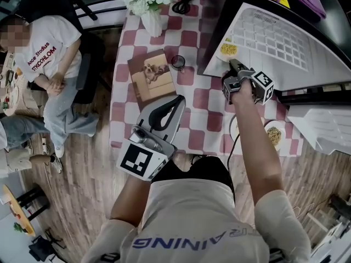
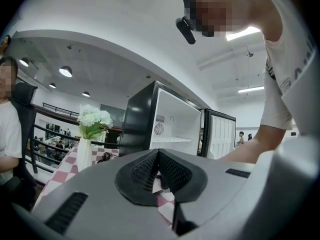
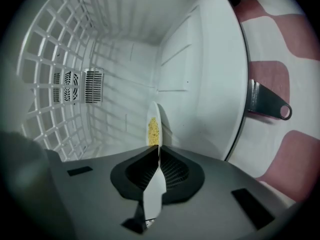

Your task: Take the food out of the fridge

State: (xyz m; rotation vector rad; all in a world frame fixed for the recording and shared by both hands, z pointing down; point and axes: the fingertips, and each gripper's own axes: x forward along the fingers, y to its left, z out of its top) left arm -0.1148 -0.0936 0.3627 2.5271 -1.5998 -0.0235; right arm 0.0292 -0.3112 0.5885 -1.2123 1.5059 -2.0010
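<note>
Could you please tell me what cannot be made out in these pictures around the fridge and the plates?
- Head view: the forearm covers the middle of the table plate.
- Head view: the right gripper hides the near rim of the fridge plate.
- Right gripper view: that plate is edge-on, so the amount of food is unclear.

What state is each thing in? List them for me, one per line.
fridge door: open.
plate of food: inside the fridge, gripped at its rim.
right tool: shut on the plate of food.
left tool: shut, empty.
second plate: out on the table, food on it.
</note>
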